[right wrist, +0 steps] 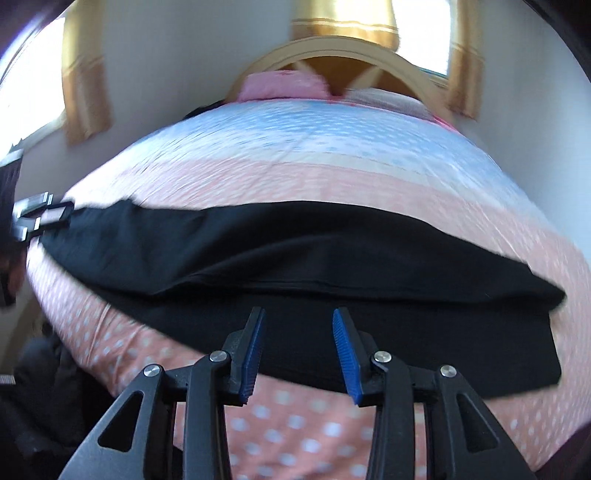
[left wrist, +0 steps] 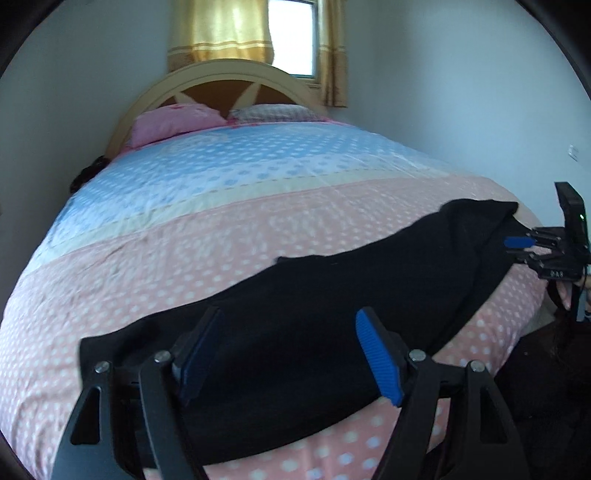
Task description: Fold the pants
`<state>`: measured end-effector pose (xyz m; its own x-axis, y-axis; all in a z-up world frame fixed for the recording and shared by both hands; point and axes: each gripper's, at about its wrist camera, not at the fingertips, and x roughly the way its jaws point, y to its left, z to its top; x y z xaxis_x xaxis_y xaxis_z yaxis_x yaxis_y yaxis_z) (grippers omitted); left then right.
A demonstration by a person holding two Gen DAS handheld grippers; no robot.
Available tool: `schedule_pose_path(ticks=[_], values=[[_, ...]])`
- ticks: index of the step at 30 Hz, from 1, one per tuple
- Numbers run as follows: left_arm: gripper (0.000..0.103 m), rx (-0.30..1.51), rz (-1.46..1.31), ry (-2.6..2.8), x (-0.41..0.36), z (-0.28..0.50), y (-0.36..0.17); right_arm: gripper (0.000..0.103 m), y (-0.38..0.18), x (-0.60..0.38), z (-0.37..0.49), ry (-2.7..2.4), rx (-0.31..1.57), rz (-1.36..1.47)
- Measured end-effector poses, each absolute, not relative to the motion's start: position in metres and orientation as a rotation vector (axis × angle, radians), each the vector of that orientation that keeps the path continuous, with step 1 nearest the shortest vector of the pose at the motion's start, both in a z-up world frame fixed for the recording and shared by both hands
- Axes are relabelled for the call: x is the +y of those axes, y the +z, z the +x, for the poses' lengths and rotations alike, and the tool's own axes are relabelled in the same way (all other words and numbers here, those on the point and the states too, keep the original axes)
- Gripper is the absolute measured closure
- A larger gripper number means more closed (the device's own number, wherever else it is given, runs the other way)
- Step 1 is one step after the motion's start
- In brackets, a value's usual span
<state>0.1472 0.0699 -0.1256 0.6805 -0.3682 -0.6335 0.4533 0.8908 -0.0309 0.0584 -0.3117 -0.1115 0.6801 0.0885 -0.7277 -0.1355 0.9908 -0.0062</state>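
Nearest to me, my left gripper [left wrist: 291,325] stands wide apart over the black pants [left wrist: 332,295], its blue pads clear of the cloth and nothing caught between them, and my right gripper [right wrist: 299,325] is parted less far, also gripping nothing. The pants lie folded lengthwise in a long band across the pink dotted foot of the bedspread [left wrist: 184,236]. Beyond that comes the blue stretch, then the pillows [left wrist: 173,120], the arched headboard [left wrist: 221,79] and gold curtains [left wrist: 218,29].
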Motion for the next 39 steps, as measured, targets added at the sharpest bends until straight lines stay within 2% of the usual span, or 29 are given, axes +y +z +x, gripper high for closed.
schedule_pose_path(ticks=[4,9,20,22,24,26,30,34,36,39], values=[[0.034,0.71,0.165,-0.629,-0.003,0.151,-0.13,0.064,-0.117,-0.362,0.058,0.093,0.821,0.193],[0.051,0.738,0.257,-0.744,-0.073,0.148,-0.142,0.064,-0.137,-0.387,0.069,0.175,0.838,0.471],[0.051,0.799,0.3,-0.77,-0.102,0.152,-0.173,0.064,-0.154,-0.392,0.11,0.132,0.839,0.634],[0.051,0.788,0.299,-0.779,-0.104,0.149,-0.171,0.068,-0.153,-0.389,0.115,0.118,0.837,0.626],[0.051,0.773,0.299,-0.785,-0.107,0.146,-0.168,0.087,-0.152,-0.384,0.115,0.102,0.84,0.598],[0.051,0.751,0.295,-0.806,-0.111,0.14,-0.162,0.097,-0.152,-0.381,0.114,0.088,0.844,0.561],[0.052,0.748,0.378,-0.765,-0.123,0.138,-0.169,0.099,-0.145,-0.374,0.108,0.071,0.816,0.505],[0.068,0.775,0.338,-0.784,-0.122,0.141,-0.171,0.1,-0.134,-0.372,0.102,0.056,0.778,0.438],[0.093,0.77,0.347,-0.785,-0.122,0.138,-0.168,0.1,-0.127,-0.371,0.097,0.058,0.76,0.417],[0.097,0.764,0.352,-0.78,-0.12,0.135,-0.163,0.101,-0.12,-0.373,0.089,0.067,0.737,0.411]])
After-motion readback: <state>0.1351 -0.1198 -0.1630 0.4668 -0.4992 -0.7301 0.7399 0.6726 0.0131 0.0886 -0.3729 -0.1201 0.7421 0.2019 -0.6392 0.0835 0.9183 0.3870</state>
